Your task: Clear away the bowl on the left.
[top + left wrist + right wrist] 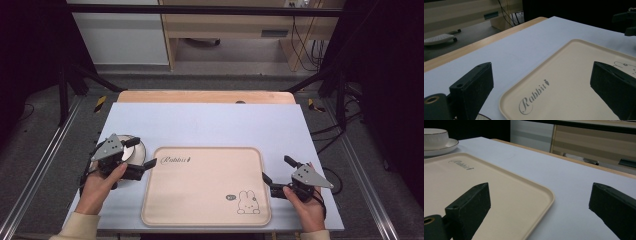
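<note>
**Grippers flank the tray, cup and saucer waiting at the left**

Jaws stand wide apart on both tools, with nothing between them. The left gripper [141,153] hovers at the tray's near-left corner, directly over a white saucer [138,148] that sits on the table just off that corner; its spread jaws straddle the saucer's right side, which reads as a line-up for a pinch on the rim. From the right gripper view the saucer [447,146] carries a gold-rimmed cup [435,135], upright and centred, so any lift would have to stay level to keep the cup seated.

The right gripper [277,172] rests low beside the tray's right edge, jaws pointing inward toward it. That position suits steadying the tray, or simply waiting clear of the other hand's path; which is intended cannot be told.

The beige tray [150,200] lies flat and bare in the middle of the pale blue table cover [210,125], its "Rabbit" lettering [534,96] toward the left gripper and a small rabbit drawing [248,202] near the right one. Its open surface looks like the likely destination for the cup and saucer.
</note>
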